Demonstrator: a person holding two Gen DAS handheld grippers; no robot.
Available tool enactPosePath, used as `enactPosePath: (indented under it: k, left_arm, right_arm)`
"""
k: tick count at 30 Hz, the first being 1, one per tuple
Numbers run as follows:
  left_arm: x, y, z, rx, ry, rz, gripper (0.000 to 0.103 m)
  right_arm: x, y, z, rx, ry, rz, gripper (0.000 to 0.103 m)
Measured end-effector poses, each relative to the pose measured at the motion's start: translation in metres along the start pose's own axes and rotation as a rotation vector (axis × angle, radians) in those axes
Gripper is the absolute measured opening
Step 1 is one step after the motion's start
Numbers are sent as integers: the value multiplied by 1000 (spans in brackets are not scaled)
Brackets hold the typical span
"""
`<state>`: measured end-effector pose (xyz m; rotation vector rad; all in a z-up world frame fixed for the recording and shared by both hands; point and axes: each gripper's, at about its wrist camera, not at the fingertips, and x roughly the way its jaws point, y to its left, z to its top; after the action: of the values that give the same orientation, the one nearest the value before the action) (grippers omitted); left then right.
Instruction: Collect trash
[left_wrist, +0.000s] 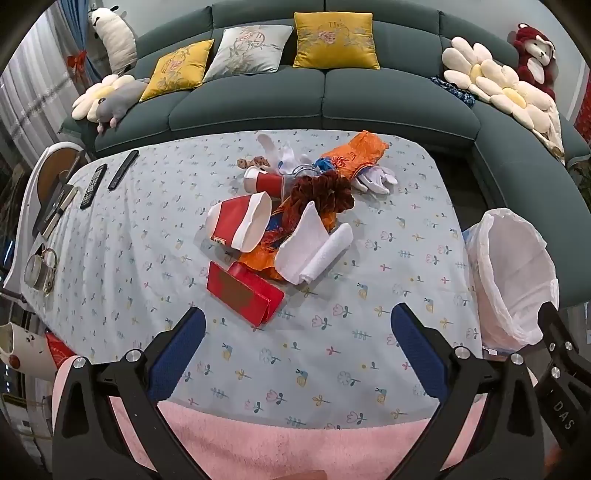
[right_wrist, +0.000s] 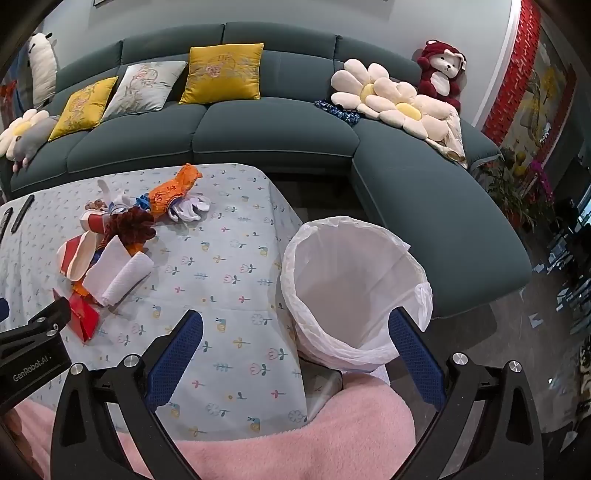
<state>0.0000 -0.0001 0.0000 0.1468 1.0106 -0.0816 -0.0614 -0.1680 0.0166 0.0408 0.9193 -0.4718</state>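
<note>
Both grippers hang over the near edge of the bench, jaws spread wide and holding nothing: the left gripper faces the litter, the right gripper sits half over the bin. Nothing looks collected yet; the white liner shows bare inside, so I judge this the start, with the first pick still to be chosen.

Trash lies in one heap at mid-bench: a red box nearest, a tipped red cup behind it, a paper roll to the right of the box, an orange wrapper and white gloves farther off. A brown frilly thing sits on top; what it is I cannot tell.

For the left gripper the box seems the easiest first grab: closest, stiff, with free cloth on its near side. It lies flat, so the jaws would need to come down across its narrow sides or catch the raised flap.

Room is good. Open cloth lies between the jaws and the heap, and between the heap and the right edge. The bin stands off that right edge, just beside the bench, mouth tilted toward the camera, so a carry goes right and past the edge. Remotes lie at the far left, well apart from the heap.
</note>
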Motion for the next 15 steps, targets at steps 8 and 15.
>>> enactPosePath:
  k: [8, 15]
  left_arm:
    - [1, 4, -6, -13, 14, -13, 96]
    - [1, 3, -7, -16, 14, -7, 96]
  right_arm:
    - [-2, 2, 1, -1, 0, -7, 96]
    - [-2, 2, 0, -2, -2, -4, 96]
